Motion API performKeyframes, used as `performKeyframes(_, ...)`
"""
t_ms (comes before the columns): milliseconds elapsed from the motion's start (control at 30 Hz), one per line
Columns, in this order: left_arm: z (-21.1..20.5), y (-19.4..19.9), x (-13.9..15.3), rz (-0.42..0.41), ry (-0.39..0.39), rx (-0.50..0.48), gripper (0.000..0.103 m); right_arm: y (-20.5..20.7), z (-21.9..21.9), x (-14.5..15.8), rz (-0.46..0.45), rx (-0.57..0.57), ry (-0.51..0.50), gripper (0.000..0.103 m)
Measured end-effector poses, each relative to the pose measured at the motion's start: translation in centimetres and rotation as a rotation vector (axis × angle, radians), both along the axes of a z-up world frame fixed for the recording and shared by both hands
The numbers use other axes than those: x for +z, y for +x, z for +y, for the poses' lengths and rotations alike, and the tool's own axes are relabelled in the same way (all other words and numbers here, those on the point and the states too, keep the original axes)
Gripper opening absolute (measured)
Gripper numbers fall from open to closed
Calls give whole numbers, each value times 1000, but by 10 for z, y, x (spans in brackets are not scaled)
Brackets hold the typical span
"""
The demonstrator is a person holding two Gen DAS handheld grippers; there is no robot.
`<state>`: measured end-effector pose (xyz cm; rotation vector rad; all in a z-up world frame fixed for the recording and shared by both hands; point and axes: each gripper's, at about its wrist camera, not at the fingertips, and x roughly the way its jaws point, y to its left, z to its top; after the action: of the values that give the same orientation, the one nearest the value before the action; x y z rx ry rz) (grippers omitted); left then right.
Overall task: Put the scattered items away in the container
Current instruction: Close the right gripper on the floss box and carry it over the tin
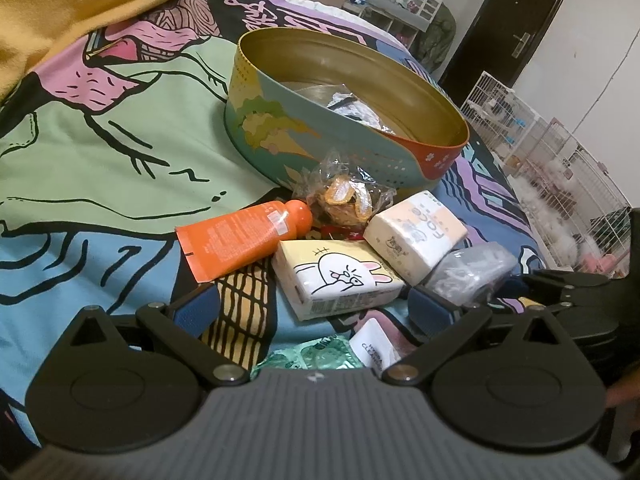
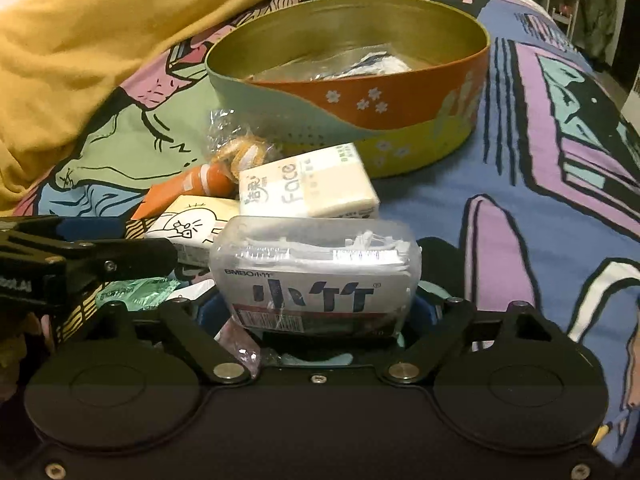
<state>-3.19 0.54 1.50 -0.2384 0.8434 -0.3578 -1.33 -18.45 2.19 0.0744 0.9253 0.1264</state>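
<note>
A round painted tin [image 1: 280, 128] [image 2: 400, 120] stands on the bed with some wrapped items inside. In front of it lie an orange tube [image 1: 240, 240], a clear snack bag [image 1: 344, 196], a rabbit tissue pack [image 1: 340, 276] and a "Face" tissue pack [image 1: 416, 236] [image 2: 312, 188]. My left gripper [image 1: 314, 312] is open, its blue pads either side of the rabbit pack. My right gripper [image 2: 316, 312] is shut on a clear plastic floss-pick box [image 2: 316, 272], also seen in the left wrist view [image 1: 468, 272].
A green foil packet [image 1: 316, 354] and a white sachet [image 1: 374, 346] lie under my left gripper. A yellow blanket [image 2: 120, 40] is heaped at the left. A patterned bedspread [image 2: 540, 160] stretches to the right. Wire pet cages [image 1: 560, 160] stand beyond the bed edge.
</note>
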Motion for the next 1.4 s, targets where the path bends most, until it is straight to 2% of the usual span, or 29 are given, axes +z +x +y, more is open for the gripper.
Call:
performKeyframes(267,-4,-1,-1,-1,15,-17,103,-10,-16,25,-42,-38,31,87)
performKeyframes(500,-4,-2,0,-5,20,-19,103,-14,-22,42,-37,-44,31,87)
performKeyframes(1000,-4,-2,1,-8,13,-23,103,-6,-36,87,-87,-68,4,87)
performKeyframes(1400,-5,-3,2,-16,4,-34,103,8,-35,112,-104,-52,-39,87)
